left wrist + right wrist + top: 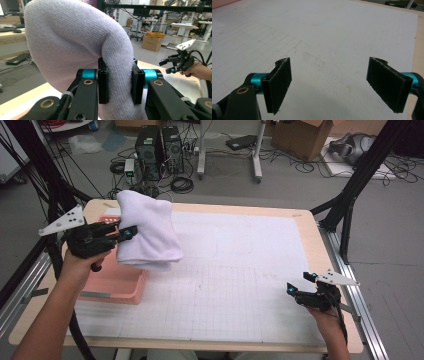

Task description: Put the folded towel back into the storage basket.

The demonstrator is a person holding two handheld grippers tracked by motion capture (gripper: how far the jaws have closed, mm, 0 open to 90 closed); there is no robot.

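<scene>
Left gripper [131, 233] clamped on a fold of a white terry-cloth towel [147, 232], both black pads [103, 83] pressing the fabric from either side; the towel hangs bunched in the air above the far edge of a pink plastic basket [120, 287] at the left side of the white gridded paper mat [235, 270] on the light wooden table [312, 237]. Right gripper [329, 85] low over the mat near the table's right edge, well apart from the towel, jaws spread wide with nothing between them.
</scene>
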